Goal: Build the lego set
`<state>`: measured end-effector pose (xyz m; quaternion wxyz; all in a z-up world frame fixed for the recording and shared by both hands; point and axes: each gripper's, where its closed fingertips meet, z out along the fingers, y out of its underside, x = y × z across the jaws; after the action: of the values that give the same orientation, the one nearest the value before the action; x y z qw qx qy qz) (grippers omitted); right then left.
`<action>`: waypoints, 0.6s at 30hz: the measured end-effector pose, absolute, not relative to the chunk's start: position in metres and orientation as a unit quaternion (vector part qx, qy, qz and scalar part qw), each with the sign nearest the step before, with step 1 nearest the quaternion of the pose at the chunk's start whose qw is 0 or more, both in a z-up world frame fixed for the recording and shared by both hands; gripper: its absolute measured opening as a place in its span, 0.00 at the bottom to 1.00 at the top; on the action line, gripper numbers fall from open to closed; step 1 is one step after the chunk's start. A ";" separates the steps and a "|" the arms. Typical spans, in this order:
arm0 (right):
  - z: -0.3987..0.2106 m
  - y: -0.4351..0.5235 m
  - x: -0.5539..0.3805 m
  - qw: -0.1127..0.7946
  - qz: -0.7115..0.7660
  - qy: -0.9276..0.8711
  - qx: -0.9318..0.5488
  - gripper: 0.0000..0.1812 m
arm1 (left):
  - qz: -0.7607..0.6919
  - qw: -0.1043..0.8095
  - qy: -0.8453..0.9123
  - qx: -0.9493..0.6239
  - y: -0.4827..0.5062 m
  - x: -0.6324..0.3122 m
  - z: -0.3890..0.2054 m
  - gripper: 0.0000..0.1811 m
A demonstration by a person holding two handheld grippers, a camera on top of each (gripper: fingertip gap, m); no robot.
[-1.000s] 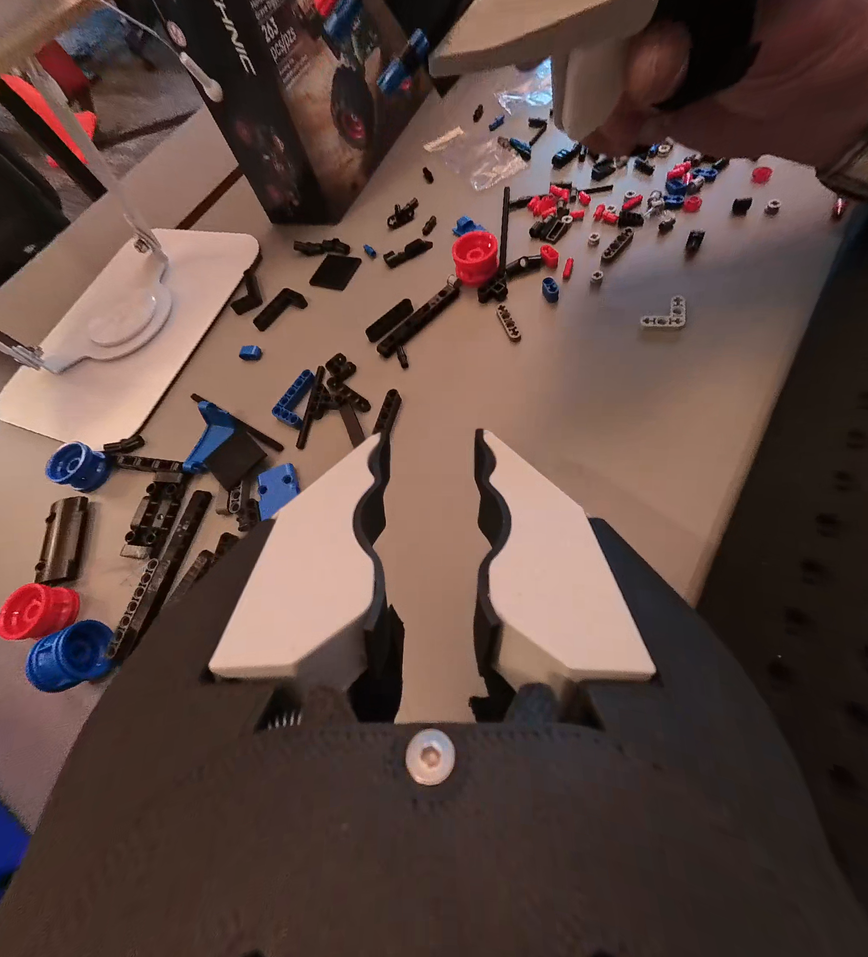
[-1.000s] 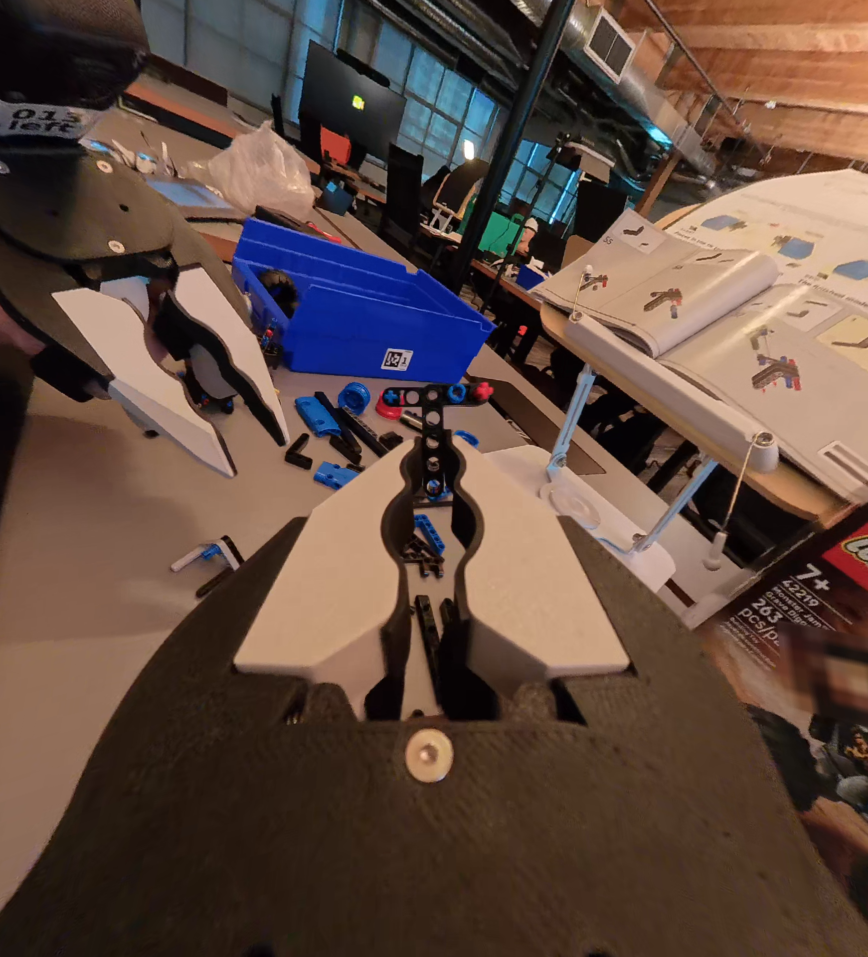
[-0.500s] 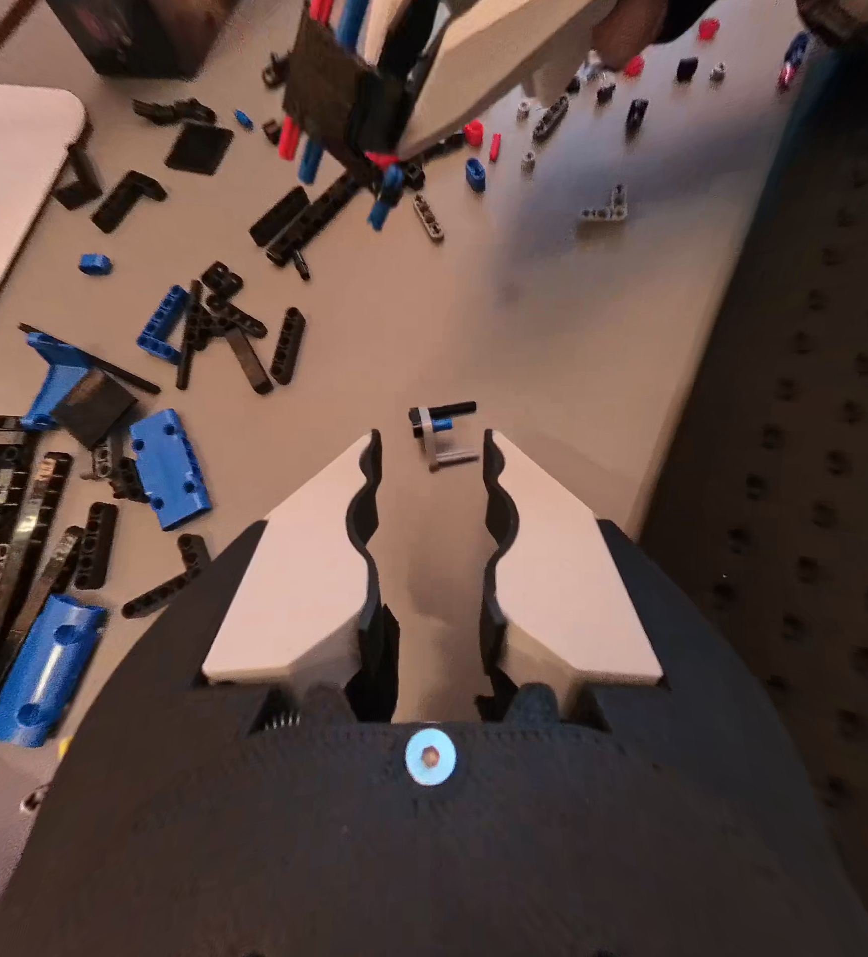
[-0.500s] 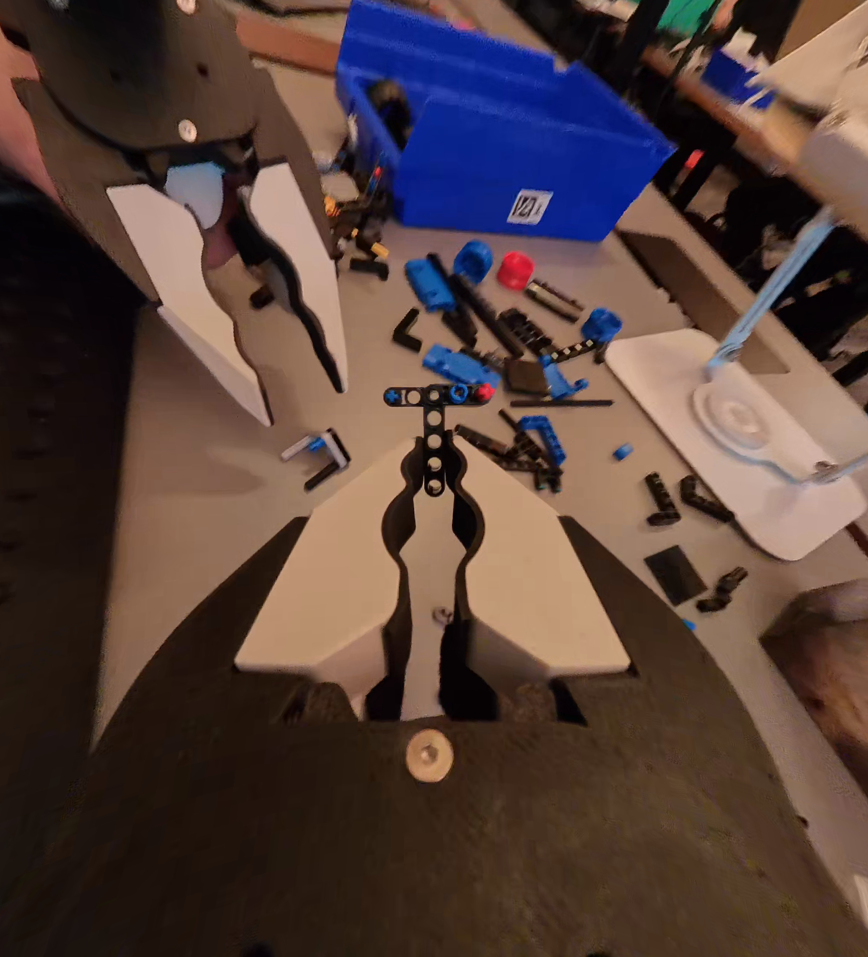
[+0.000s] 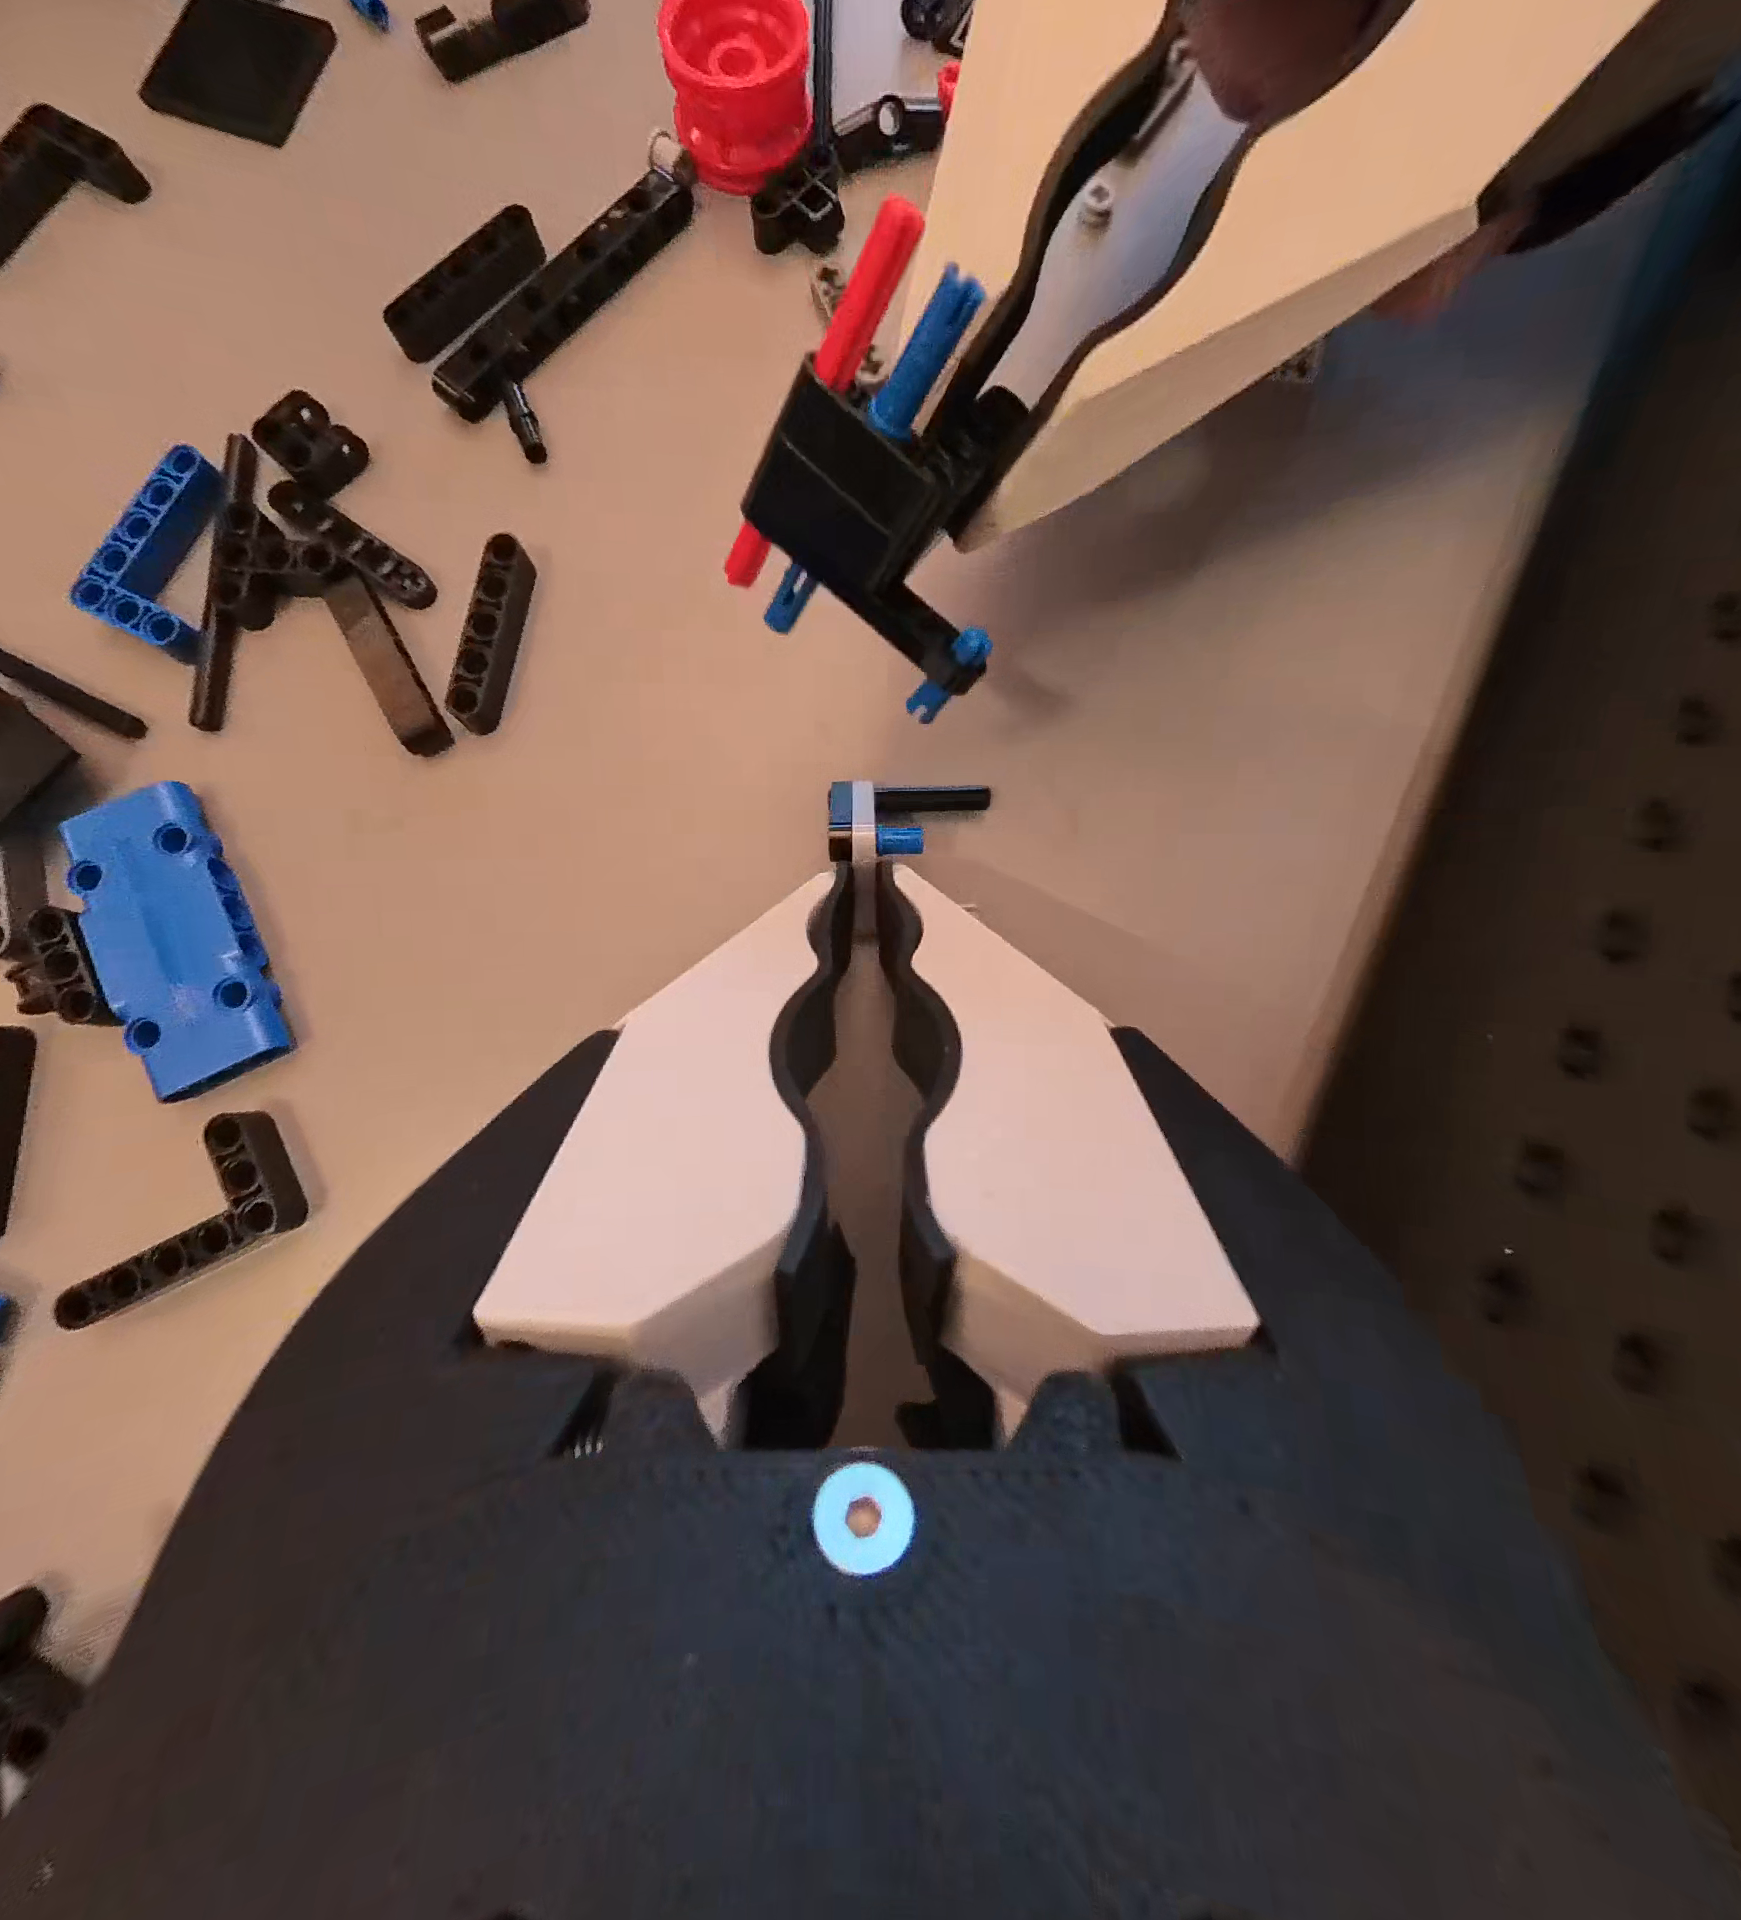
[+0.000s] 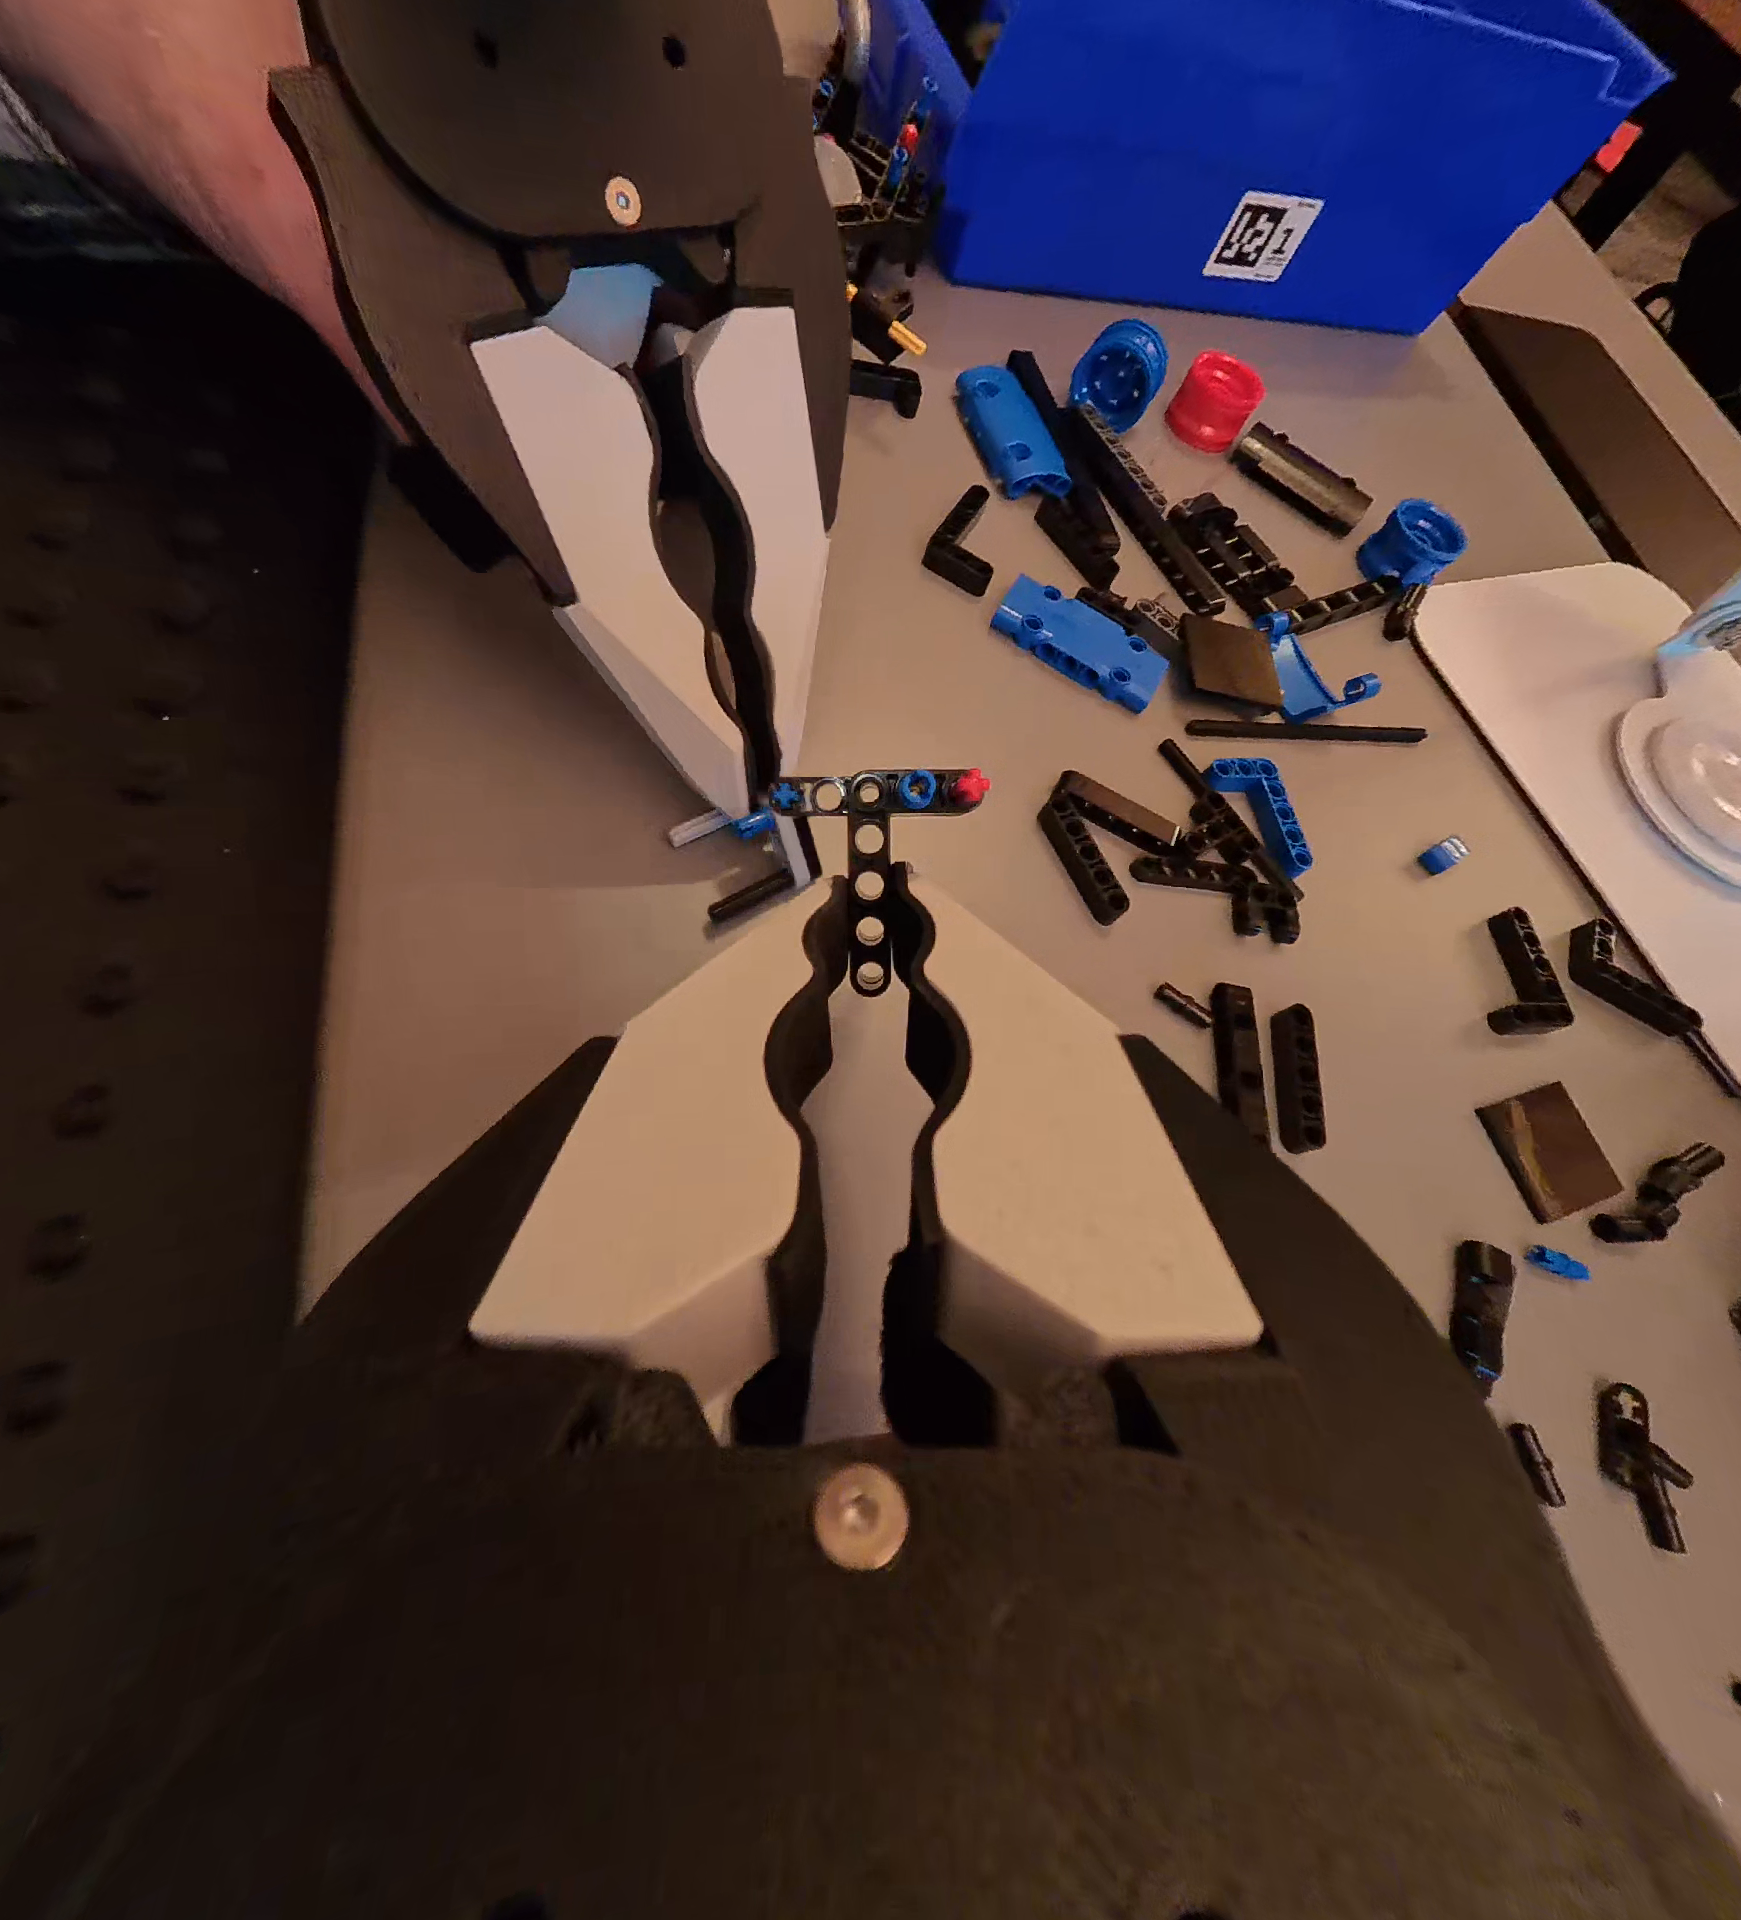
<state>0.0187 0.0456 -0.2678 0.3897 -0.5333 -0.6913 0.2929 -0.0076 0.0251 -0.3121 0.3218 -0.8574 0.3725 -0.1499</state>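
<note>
Left gripper (image 5: 864,883) pinching grey-black pin piece (image 5: 871,826), right gripper (image 6: 871,894) clamping T-shaped holed beam (image 6: 871,831)

Left tool (image 5: 864,883): black body, white fingers; just ahead, a white-black piece (image 5: 861,831) with blue pin. Right tool (image 6: 871,894): black T-beam (image 6: 871,831) with blue and red pins. Counter (image 5: 585,831) beige; bin (image 6: 1261,135) blue.

left hand-held gripper (image 5: 864,883) points steeply down at the desk (image 5: 1105,790), fingers nearly together, tips pinching a small piece low by the near edge. right hand-held gripper (image 6: 868,894) angled forward and down, fingers closed on a part's stem. the two tips sit near each other.
</note>
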 end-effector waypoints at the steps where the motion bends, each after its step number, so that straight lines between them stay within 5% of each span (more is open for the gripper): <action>1: -0.266 0.047 0.019 0.393 0.295 -0.688 -0.534 0.03 | -0.157 0.321 0.369 -0.858 0.025 -0.007 -0.311 0.01; 18: -0.238 0.061 0.024 0.471 0.280 -0.658 -0.516 0.03 | -0.299 0.374 0.262 -0.838 0.044 0.004 -0.266 0.01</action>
<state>0.0241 0.0608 -0.2380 0.4714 -0.5159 -0.6583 0.2799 0.0039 0.0438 -0.2660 0.3738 -0.8381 0.2618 -0.2988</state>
